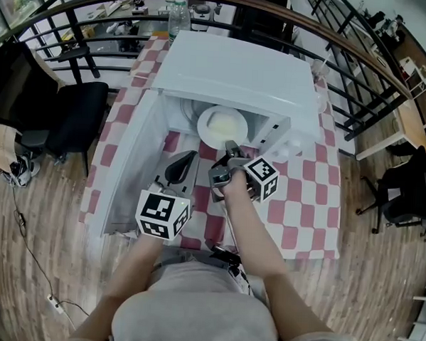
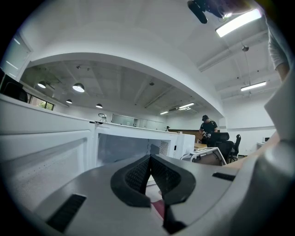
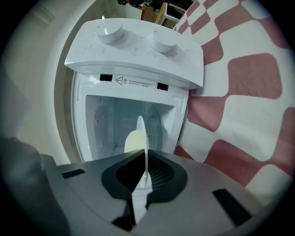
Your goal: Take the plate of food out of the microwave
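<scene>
White door open beside plate in right tool; bottle, perhaps water, behind.

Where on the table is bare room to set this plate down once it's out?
Bare checkered cloth right of the right gripper holding the plate, in front of the microwave. Crowded left: the open door and left gripper.

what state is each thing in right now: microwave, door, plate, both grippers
microwave: cavity exposed
microwave door: swung wide open
plate: at the cavity mouth, carrying pale food, gripped by its rim
right gripper: shut on the plate's rim
left gripper: shut, empty, near the open door
bottle: upright behind the microwave
</scene>
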Tool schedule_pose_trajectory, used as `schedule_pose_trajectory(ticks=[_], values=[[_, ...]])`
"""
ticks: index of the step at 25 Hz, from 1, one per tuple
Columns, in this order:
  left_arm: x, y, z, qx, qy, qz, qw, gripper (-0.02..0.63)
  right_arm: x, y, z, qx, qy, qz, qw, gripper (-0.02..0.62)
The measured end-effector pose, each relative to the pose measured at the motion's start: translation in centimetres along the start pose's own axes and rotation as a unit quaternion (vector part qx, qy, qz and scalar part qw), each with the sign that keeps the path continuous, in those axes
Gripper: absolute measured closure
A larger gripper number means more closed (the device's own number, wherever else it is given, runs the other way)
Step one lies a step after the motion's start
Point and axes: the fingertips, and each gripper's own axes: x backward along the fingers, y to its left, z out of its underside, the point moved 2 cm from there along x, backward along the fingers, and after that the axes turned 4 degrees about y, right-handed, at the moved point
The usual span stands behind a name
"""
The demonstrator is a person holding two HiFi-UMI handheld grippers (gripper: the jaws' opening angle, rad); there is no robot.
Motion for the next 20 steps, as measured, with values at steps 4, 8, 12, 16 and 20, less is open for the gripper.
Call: schedule_pose_trajectory(ticks=[4, 8, 12, 16, 20], values=[[0.3, -0.4, 0.0, -0.002, -0.002, 0.003, 1.0000, 0.606, 1.0, -0.1, 0.1, 0.003, 0.000, 0.004, 1.000, 0.563], [0.6, -0.6, -0.1, -0.003, -0.004, 0.005, 1.0000, 0.606, 1.9, 0.2, 0.6, 0.000, 0.000, -0.005, 1.000, 0.563], [1.1, -0.9, -0.3, -0.003, -0.010, 0.001, 0.9999, 0.606, 3.0, 0.9, 1.1, 0.001, 0.001, -0.014, 1.000, 0.563], [1.5, -0.8, -0.2, 0.000, -0.015, -0.006, 0.9999, 0.606, 3.9, 1.0, 1.4, 0.012, -0.001, -0.014, 1.000, 0.564], [2.0, -0.9, 0.0, 0.005, -0.016, -0.010, 0.9998, 0.606, 5.0, 1.1, 1.9, 0.015, -0.004, -0.017, 1.000, 0.563]])
